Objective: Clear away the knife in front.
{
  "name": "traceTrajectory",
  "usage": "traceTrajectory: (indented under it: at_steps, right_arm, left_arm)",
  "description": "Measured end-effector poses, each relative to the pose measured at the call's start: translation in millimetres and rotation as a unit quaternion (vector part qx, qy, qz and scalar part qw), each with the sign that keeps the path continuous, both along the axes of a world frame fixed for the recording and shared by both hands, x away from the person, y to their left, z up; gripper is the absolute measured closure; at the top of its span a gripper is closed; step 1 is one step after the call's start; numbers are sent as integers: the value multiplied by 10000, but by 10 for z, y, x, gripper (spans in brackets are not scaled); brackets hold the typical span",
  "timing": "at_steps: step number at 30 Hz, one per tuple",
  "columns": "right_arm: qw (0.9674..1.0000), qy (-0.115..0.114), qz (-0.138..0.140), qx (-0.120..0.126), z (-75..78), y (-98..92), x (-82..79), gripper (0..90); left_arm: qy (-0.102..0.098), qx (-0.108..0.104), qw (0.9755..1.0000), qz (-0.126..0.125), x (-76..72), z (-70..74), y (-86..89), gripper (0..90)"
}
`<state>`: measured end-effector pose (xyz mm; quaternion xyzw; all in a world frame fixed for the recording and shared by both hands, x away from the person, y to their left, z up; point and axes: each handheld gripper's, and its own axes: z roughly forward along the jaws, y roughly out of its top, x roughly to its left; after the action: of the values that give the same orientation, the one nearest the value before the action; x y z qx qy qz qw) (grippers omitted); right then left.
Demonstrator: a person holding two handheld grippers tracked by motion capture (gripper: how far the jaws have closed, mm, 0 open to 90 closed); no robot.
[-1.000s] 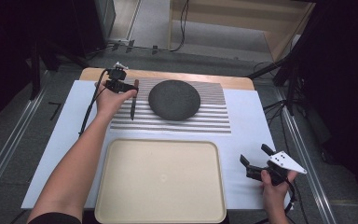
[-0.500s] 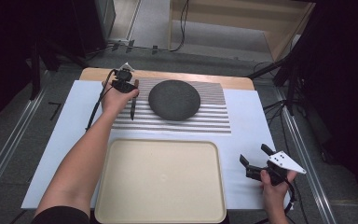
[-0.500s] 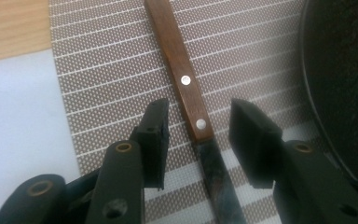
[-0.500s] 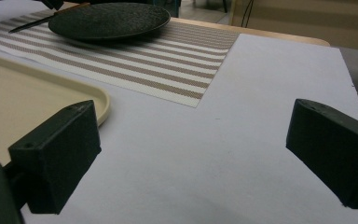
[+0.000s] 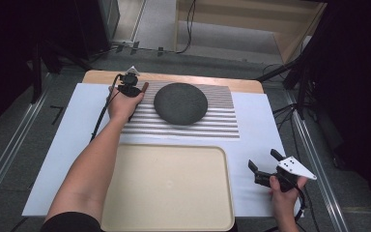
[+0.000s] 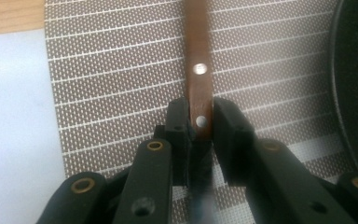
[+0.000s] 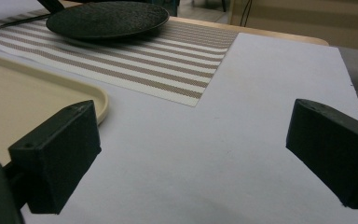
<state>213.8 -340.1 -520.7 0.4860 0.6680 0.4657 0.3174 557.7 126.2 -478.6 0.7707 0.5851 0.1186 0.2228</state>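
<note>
A knife with a brown riveted wooden handle (image 6: 199,70) lies on the striped placemat (image 6: 121,84), just left of a dark round plate (image 5: 180,103). In the high view the knife handle (image 5: 144,87) points toward the far edge. My left gripper (image 6: 200,123) comes down on it from above; its jaws have just been closing, and the pads now press both sides of the handle. My left gripper (image 5: 134,94) sits at the mat's far left corner. At the near right, my right gripper (image 5: 263,159) is held open over the white sheet with nothing between its jaws (image 7: 191,149).
A large cream tray (image 5: 166,188) lies at the front centre, its corner close to my right gripper. The white sheet (image 5: 256,125) covers the table around the mat. The wooden table edge (image 5: 241,85) runs along the back, with cables and stands beyond.
The left hand shifted slightly toward the plate and lower onto the mat. Its jaws came together on the knife handle. The right hand stayed put.
</note>
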Motion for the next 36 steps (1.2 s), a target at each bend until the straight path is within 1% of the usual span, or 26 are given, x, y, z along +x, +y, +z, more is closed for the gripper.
traceTrajectory:
  at_steps: [1,6,10,14,17,20,24,29,32,34,36]
  right_arm:
    - [10000,3,-6,-5,-1,1,0,17]
    - [10000,4,-8,-2,-1,0,2,17]
    - [10000,1,-7,-1,-1,-3,3,17]
    - [10000,-6,-14,10,-1,-8,3,17]
    - [10000,-7,-17,14,-1,-9,4,17]
    - [10000,-5,-19,15,-1,-10,6,17]
    - [10000,-3,-19,14,-1,-9,5,17]
    - [10000,-15,-18,12,-1,-11,5,17]
    - [10000,-24,-4,9,-1,-11,4,17]
    - [10000,-24,-2,4,0,-12,4,17]
    - [10000,-20,1,15,1,-11,5,17]
  left_arm:
    - [29,-37,10000,54,2,2,1,760]
    - [58,-111,9999,34,7,3,21,767]
    - [25,-58,10000,17,2,3,7,769]
    - [75,-96,9999,-87,0,15,36,769]
    - [83,-23,9999,-146,-13,30,52,770]
    - [69,-43,9997,-214,-29,71,76,770]
    - [-18,-74,9996,-265,-61,141,85,771]
    - [-53,-114,9993,-349,-112,203,104,770]
    - [-42,-311,9989,-342,-164,236,134,771]
    - [-86,-253,9990,-361,-217,245,127,771]
    - [-94,-292,9988,-381,-265,248,131,770]
